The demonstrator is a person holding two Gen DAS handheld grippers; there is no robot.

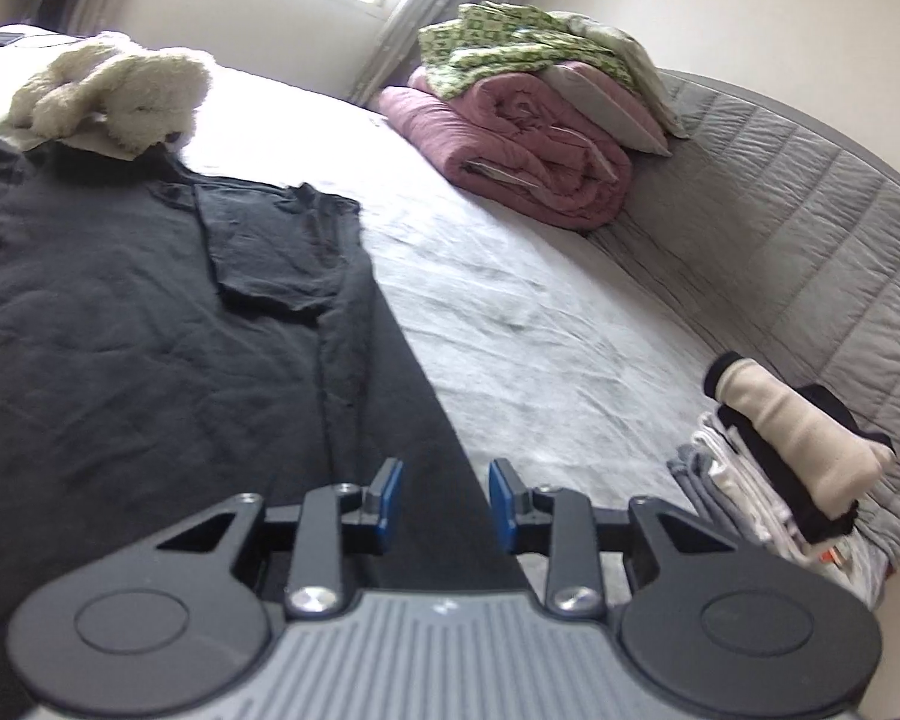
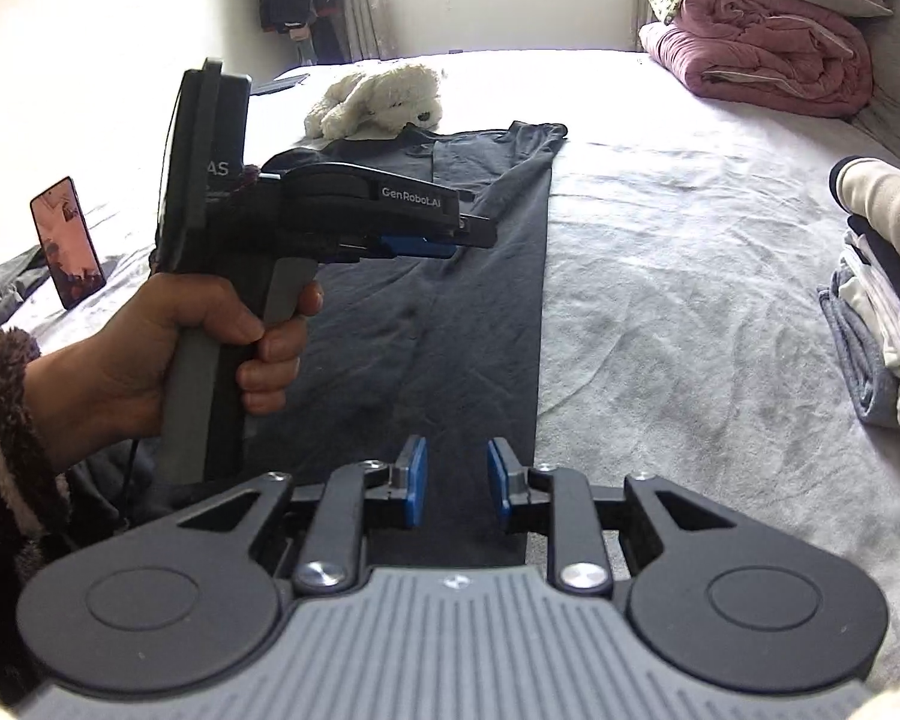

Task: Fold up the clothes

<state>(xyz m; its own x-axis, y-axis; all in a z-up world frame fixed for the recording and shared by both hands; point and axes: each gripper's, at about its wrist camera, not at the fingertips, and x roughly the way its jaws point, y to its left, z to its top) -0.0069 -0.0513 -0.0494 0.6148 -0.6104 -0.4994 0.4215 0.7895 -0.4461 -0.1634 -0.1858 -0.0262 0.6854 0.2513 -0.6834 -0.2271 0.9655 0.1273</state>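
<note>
Nearest, right gripper (image 2: 457, 483): blue pads parted, nothing between them, poised over the near hem of the dark T-shirt (image 2: 450, 300). Left gripper (image 1: 444, 495) likewise spread and empty in its own view, over the shirt's right edge; from the right wrist it sits higher, gripped by a hand (image 2: 210, 324) in a fuzzy sleeve.

Shirt lies flat on the bed sheet (image 2: 690, 312). Its right side is turned in to a straight long edge, with the sleeve (image 1: 270, 252) folded back on the body. Judgement: mid-fold, one side in. The left side is blocked by the left gripper and hand and cut by the frame in the left view, so I cannot tell whether it is folded. If not, next comes a pinch on that edge; if so, lifting the hem toward the collar.

Right, near: stack of folded clothes (image 2: 882, 312), partly cropped. Left: phone (image 2: 67, 240). Far: plush toy (image 2: 378, 99) touching the collar and hiding it. Farther right: pink quilt (image 2: 768, 54).
</note>
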